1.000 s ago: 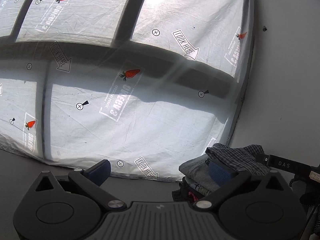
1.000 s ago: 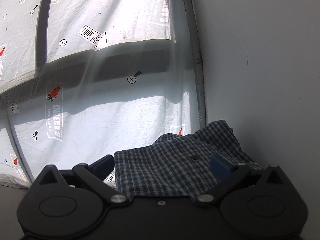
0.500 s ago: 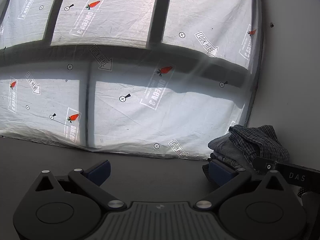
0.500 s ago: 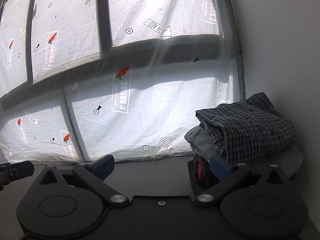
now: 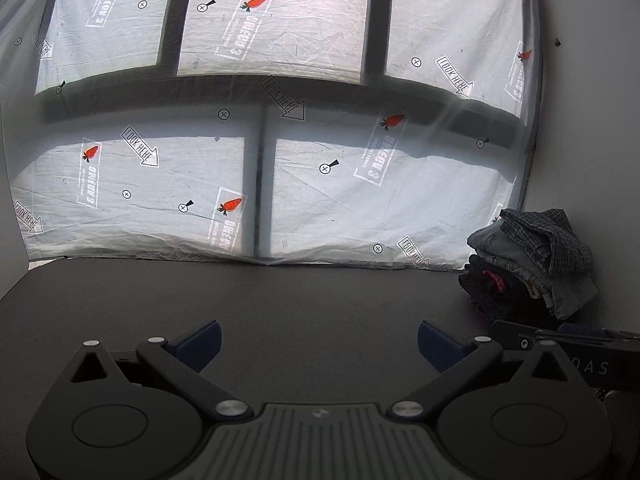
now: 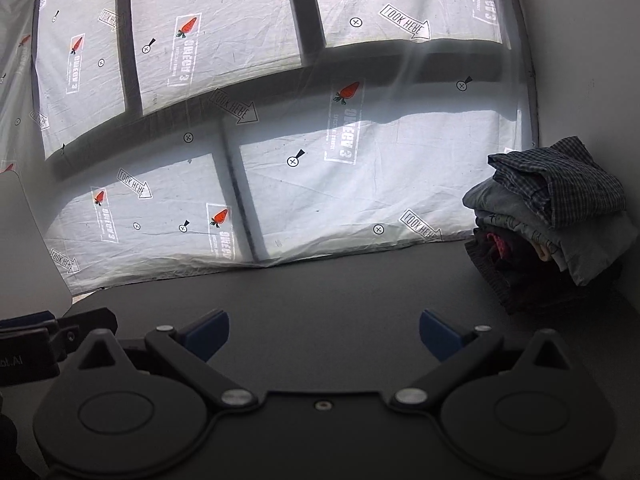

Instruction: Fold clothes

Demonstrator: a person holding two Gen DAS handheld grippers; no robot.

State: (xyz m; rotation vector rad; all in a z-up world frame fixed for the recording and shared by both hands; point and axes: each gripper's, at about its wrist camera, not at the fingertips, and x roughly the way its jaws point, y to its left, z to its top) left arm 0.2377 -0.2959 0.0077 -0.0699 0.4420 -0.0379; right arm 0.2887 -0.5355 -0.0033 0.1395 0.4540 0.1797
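A stack of folded clothes [image 5: 532, 268] stands at the back right of the dark table, against the white wall. A blue checked shirt [image 6: 560, 184] lies on top, over grey and dark garments. My left gripper [image 5: 318, 340] is open and empty over bare table, well left of the stack. My right gripper [image 6: 324, 336] is open and empty, in front and left of the stack [image 6: 548, 224]. The right gripper's body [image 5: 568, 340] shows at the left wrist view's right edge.
A dark table [image 5: 300, 300] runs back to a window covered with printed white plastic sheet [image 5: 280, 160]. A white wall [image 6: 592, 60] closes the right side. The left gripper's body [image 6: 36, 344] shows at the right wrist view's left edge.
Both grippers have pulled back from the stack toward the table's front. The checked shirt, under the right gripper a second ago, now rests on top of the stack.
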